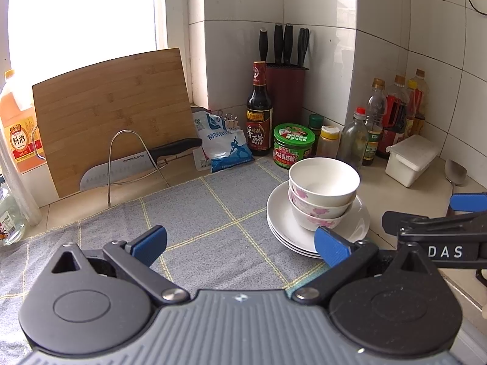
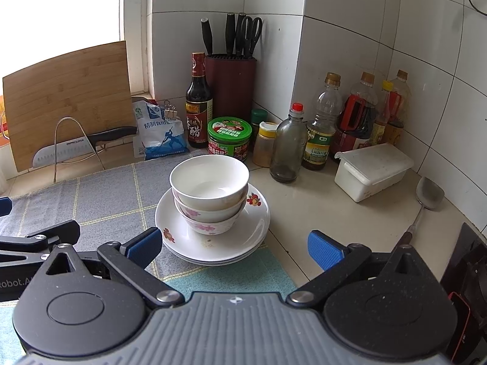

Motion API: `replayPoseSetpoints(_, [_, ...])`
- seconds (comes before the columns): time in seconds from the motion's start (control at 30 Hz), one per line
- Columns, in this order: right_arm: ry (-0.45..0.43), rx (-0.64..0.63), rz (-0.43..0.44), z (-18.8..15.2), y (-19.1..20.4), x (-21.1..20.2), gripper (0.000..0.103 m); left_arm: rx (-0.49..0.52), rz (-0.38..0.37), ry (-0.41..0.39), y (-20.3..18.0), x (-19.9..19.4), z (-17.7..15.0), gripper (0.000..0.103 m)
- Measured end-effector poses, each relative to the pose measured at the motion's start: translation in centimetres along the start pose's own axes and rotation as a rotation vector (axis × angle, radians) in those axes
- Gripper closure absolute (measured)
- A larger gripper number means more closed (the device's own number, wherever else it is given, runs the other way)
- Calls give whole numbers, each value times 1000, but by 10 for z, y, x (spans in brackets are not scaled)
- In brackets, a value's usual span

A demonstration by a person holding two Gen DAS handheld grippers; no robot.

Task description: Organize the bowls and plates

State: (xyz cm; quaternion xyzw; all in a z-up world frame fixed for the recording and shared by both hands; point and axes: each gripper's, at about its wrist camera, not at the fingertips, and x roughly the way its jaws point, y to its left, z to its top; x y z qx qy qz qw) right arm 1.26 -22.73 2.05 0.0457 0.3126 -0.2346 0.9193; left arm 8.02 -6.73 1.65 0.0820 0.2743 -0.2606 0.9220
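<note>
Both grippers, left gripper [image 1: 240,246] and right gripper [image 2: 234,245], sit spread wide and empty, low over the grey mat [image 1: 213,213]. Bowls [image 2: 210,194] are nested on the stack of plates [image 2: 213,243], right at the mat's right edge. Bare mat to the left, jars [image 2: 229,138] crowd behind.

White tiled walls [image 2: 350,30] meet in corner; bright window [image 1: 82,15] left; beige countertop [image 2: 319,206].
</note>
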Motion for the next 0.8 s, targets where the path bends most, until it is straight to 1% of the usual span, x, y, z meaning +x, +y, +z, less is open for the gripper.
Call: replayPoseSetpoints(0.8, [-7, -6, -20, 3, -1, 0, 0, 7, -4, -5, 1, 2, 3, 1])
